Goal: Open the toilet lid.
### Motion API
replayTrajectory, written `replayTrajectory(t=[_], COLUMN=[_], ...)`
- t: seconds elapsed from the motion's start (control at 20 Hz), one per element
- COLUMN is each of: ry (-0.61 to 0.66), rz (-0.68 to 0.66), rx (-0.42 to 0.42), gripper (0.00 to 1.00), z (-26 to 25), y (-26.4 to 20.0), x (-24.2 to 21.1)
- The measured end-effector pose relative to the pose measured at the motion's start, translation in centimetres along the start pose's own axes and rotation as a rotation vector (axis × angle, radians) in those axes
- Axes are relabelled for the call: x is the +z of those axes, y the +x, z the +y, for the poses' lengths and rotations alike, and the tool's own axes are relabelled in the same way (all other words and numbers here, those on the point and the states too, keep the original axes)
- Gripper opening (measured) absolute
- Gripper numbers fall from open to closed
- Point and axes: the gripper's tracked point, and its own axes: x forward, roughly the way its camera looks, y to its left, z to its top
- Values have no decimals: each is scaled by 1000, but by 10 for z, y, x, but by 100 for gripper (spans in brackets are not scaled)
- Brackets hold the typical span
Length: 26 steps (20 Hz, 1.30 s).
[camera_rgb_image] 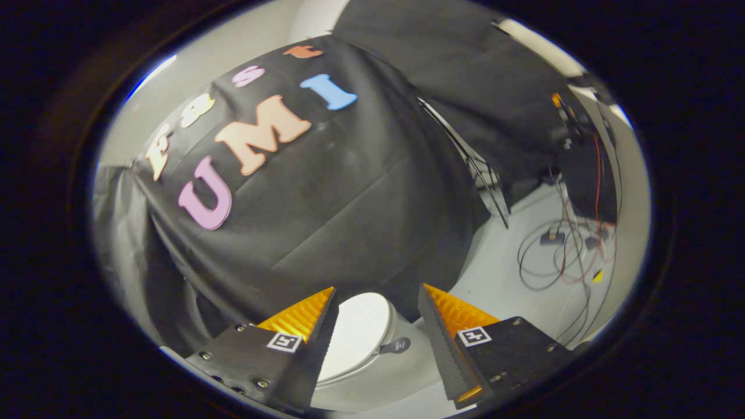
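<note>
**Toilet lid down, fingers apart above it**

While the black cloth wall [326, 192] hangs behind everything, a tangle of cables [559, 256] lies on the pale floor [506, 285] off to the right, well apart from the toilet [372, 378]. Some of those leads are red, others dark, and they run up toward dark gear at the far right that is too small to make out. A thin dark frame or stand [474, 169] leans at the edge of the cloth, between the wall and the cables. Nothing lies between the fingers and the toilet.

The hand-held gripper [378, 297] is spread wide, its two fingers well apart and gripping nothing. Neither finger touches the toilet. Between them and a little beyond their tips sits the white toilet lid [361, 331], closed flat over the bowl. A small dark tab [397, 345] sticks out from the lid's right edge, nearer the right finger than the left. Part of the lid's left side is hidden behind the left finger.
</note>
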Motion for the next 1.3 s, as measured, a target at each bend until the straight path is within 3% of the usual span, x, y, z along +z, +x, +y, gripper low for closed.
replayTrajectory(t=[0.3,0.5,0.9,1.15,1.25,1.3], ry=[243,367,501,539,534,529], rz=[56,81,136,186,212,226], rx=[-45,-110,-187,-190,-209,-211], gripper=[82,74,74,73,51,51], z=[-26,-49,-73,-72,-74,-73], y=[51,79,110,127,128,130], x=[-68,-114,-165,-184,-196,-201])
